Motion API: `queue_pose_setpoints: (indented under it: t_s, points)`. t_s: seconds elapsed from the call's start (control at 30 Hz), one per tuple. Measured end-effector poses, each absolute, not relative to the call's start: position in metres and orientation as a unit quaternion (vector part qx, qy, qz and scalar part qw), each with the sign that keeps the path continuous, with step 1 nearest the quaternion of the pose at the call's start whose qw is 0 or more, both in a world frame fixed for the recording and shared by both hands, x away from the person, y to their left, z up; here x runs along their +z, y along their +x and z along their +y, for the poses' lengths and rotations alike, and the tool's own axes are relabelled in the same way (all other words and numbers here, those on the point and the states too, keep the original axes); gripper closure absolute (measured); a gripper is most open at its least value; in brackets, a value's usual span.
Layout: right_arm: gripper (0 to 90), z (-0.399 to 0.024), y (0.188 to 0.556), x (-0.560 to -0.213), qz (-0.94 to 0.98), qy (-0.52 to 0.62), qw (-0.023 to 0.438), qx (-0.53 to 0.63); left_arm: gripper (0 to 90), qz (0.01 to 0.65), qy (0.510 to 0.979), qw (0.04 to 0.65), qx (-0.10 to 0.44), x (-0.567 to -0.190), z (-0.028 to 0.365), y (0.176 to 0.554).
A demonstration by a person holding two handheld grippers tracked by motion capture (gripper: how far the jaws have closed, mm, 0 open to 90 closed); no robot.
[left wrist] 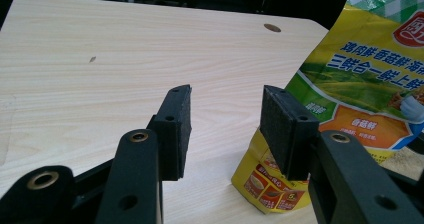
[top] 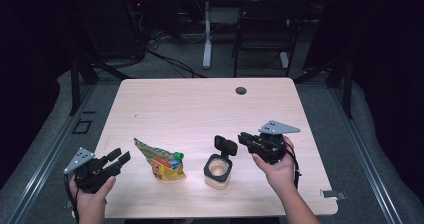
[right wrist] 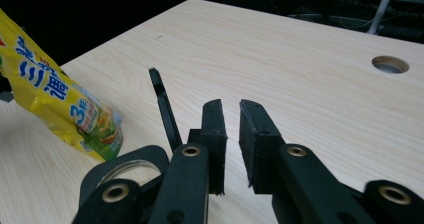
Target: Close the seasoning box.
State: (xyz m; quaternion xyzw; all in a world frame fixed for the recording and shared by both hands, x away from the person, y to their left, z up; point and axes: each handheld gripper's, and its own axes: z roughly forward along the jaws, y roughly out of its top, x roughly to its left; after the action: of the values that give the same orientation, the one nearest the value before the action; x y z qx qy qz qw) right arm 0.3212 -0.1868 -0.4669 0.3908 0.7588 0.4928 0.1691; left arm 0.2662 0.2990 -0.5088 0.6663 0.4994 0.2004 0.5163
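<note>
A yellow and green food pouch [top: 161, 160] lies on the wooden table [top: 200, 104] near the front, left of centre. To its right stands a small white jar [top: 218, 171] with its black flip lid [top: 226, 145] raised. My left gripper [top: 121, 155] rests at the front left with its jaws wide apart and nothing between them. In the left gripper view it [left wrist: 225, 129] points past the pouch [left wrist: 360, 79], whose lower corner lies just beyond the right pad. My right gripper [top: 243, 137] hovers just right of the lid. In its own view [right wrist: 232, 134] the pads stand a narrow gap apart, empty, with the lid [right wrist: 162, 106] to their left.
A round cable hole [top: 241, 90] sits near the table's far edge. Beyond the table are a dark chair [top: 265, 29] and a white desk leg [top: 207, 34]. A small metal clip [top: 332, 194] lies at the front right corner.
</note>
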Motion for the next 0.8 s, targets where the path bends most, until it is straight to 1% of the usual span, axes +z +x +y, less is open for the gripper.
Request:
queue_pose_setpoints:
  t_s: [0.3, 0.53, 0.8]
  points:
    - [89.9, -0.188, 0.320, -0.479, 0.764, 0.395, 0.156, 0.486, 55.7, 0.501, 0.667, 0.515, 0.200, -0.510, 0.299, 0.266]
    - [90.0, -0.185, 0.320, -0.480, 0.765, 0.387, 0.143, 0.494, 55.7, 0.501, 0.666, 0.515, 0.199, -0.510, 0.299, 0.267]
    - [90.0, -0.181, 0.320, -0.480, 0.766, 0.386, 0.144, 0.494, 55.7, 0.498, 0.669, 0.514, 0.200, -0.510, 0.298, 0.266]
